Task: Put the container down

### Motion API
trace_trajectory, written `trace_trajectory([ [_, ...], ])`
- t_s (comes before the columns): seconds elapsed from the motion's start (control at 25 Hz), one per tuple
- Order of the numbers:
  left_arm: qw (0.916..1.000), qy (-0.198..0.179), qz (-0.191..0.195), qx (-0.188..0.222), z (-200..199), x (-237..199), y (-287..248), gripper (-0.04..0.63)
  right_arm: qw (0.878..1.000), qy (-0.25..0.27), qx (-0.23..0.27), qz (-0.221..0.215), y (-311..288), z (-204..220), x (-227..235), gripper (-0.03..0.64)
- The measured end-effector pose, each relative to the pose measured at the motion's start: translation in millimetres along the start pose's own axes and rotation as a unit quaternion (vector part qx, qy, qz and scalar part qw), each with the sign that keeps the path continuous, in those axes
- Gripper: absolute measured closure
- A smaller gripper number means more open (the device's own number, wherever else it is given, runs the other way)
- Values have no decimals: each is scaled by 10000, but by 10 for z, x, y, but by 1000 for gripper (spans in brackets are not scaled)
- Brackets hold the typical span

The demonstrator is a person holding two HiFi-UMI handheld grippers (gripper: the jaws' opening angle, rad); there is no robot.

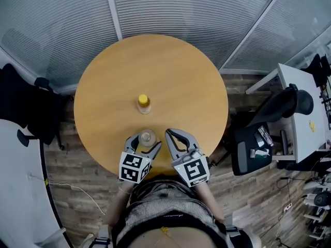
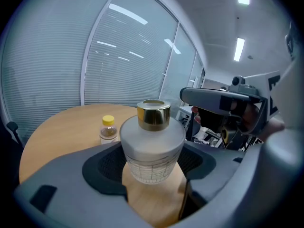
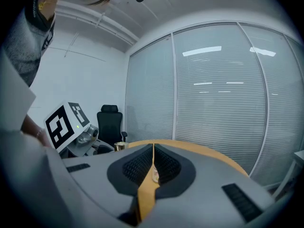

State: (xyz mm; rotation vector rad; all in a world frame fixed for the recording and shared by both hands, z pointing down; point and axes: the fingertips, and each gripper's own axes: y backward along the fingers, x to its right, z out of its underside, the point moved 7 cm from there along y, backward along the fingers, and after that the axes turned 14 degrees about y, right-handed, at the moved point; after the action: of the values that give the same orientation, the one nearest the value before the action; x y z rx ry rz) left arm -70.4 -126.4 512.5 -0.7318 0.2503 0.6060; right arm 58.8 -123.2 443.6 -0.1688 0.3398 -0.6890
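Table (image 1: 170, 76) near edge: container (image 2: 152, 148) between left gripper (image 1: 146, 142) jaws.

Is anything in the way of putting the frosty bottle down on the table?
Nothing visible. The round wooden table is bare below the frosted gold-capped glass bottle; the small yellow-capped bottle stands apart.

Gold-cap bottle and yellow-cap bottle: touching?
Apart. The head view shows a clear stretch of bare table between the gold-cap bottle and the yellow-cap bottle.

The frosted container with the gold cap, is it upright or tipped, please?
Upright: the frosted container stands vertical, with its gold cap level on top.
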Motion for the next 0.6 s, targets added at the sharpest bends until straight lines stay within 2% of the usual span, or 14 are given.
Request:
trace_trajectory([
  [0.24, 10000, 23, -34, -38, 60, -75, -94, 265, 10000, -22, -95, 6, -31, 45, 3, 595],
  [0.4, 9999, 37, -85, -74, 149, -133, -164, 265, 9995, 233, -177, -87, -54, 106, -5, 595],
  [0.6, 9998, 39, -121, -165, 269, -176, -258, 265, 9996, 139, -226, -91, -65, 134, 1, 595],
])
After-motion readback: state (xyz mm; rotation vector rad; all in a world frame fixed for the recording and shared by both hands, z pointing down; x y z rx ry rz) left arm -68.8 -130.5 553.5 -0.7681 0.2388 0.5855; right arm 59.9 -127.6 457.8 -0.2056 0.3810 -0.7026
